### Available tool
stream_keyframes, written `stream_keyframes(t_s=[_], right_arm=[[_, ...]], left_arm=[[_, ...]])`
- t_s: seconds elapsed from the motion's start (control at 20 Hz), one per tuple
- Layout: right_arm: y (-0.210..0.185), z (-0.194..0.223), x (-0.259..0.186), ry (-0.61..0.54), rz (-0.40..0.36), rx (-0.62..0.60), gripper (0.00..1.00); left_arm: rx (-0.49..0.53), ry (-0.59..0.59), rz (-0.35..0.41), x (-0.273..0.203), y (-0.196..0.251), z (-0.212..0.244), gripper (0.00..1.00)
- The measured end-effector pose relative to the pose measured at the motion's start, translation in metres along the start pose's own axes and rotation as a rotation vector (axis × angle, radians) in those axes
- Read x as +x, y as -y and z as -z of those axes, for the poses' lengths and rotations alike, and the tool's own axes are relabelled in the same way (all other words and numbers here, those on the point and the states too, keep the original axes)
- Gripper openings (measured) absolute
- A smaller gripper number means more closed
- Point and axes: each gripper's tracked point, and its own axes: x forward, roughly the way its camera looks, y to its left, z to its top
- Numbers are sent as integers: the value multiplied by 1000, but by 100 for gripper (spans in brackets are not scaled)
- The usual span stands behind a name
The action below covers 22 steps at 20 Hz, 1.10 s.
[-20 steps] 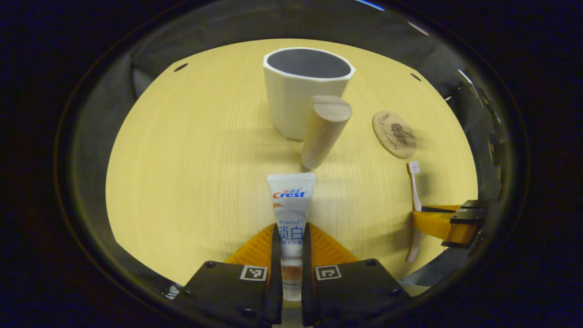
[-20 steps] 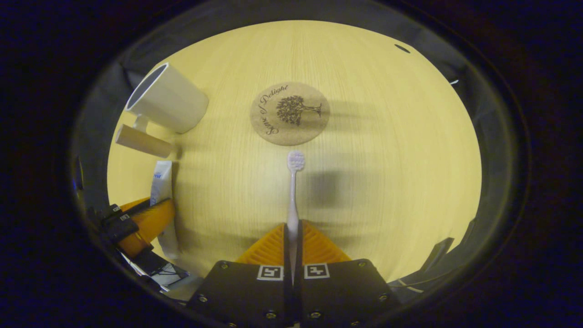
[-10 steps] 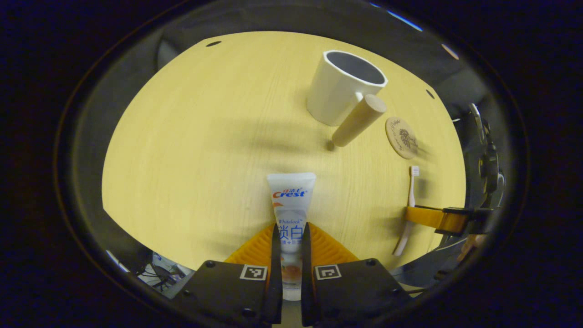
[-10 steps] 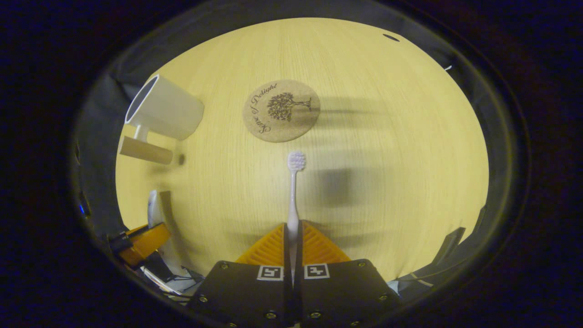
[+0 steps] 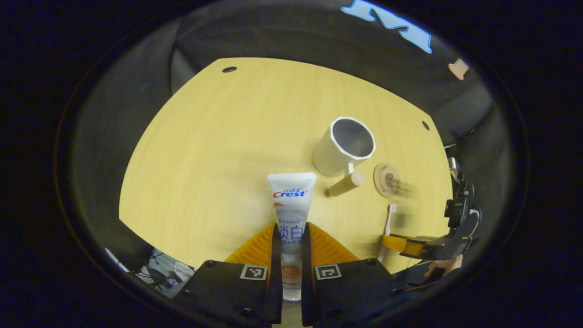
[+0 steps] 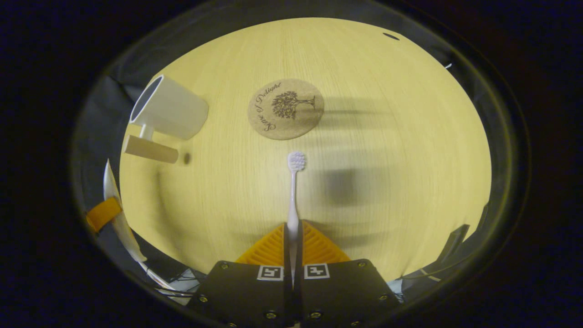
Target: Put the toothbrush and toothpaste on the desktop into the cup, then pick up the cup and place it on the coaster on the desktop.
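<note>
Between the left tongs (image 5: 288,237), the toothpaste (image 5: 290,205) is clamped above the worktop (image 5: 218,150). Right tongs (image 6: 292,237) pinch the toothbrush (image 6: 294,187); ahead stand coaster (image 6: 285,108) and, further left, cup (image 6: 169,108).

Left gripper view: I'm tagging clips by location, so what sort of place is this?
Likely a staged recording booth, not a bathroom: a bare wooden desktop with dark cloth hung behind it, and only a few props set out, a white cup and a cork coaster.
</note>
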Motion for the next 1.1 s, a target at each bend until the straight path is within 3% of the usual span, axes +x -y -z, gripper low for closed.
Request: stream_keyframes(t_s=[0.75,1.1], right_arm=[[12,2,-16,36,-18,88,3],[28,0,-27,71,-25,166,2]], left_arm=[[136,216,75,24,67,-159,24],[188,244,124,54,100,-189,24]])
